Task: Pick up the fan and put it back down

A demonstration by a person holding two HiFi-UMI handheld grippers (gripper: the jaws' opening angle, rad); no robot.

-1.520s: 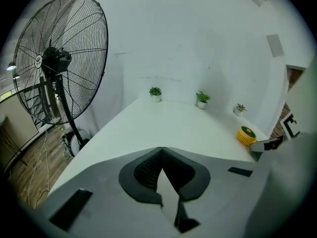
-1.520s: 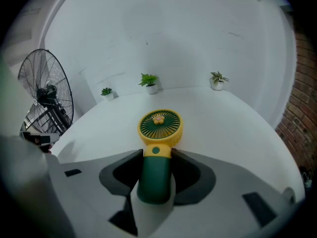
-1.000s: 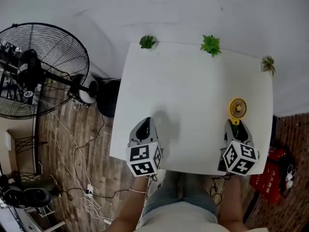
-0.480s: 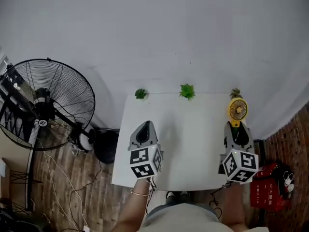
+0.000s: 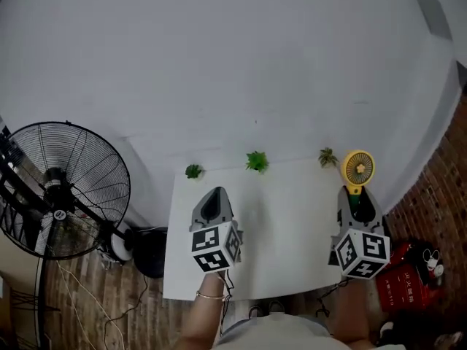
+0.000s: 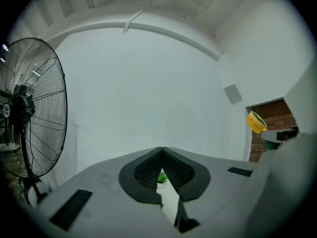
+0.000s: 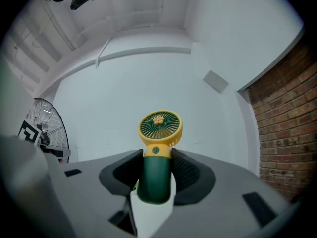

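Yellow and green, the fan [image 7: 159, 125] stands upright in the right tongs [image 7: 157, 165] — their jaws clenched on its dark green handle, the round yellow head above their tips. In the head view it hangs over the far right corner of the white counter [image 5: 284, 224], beside one of the small plants [image 5: 327, 157] along the far edge. The left tongs [image 6: 161, 150] are pressed tip to tip, empty, over the counter's left side — a floor fan [image 5: 58, 192] stands beyond that edge.

I count two grippers, the left gripper [image 5: 212, 197] and the right gripper [image 5: 355, 197]. One small hand fan [image 5: 358, 168], one big standing fan [image 5: 62, 192], one table [image 5: 292, 228]. Three little plants: left plant [image 5: 193, 171], middle plant [image 5: 256, 161], right plant [image 5: 327, 157].
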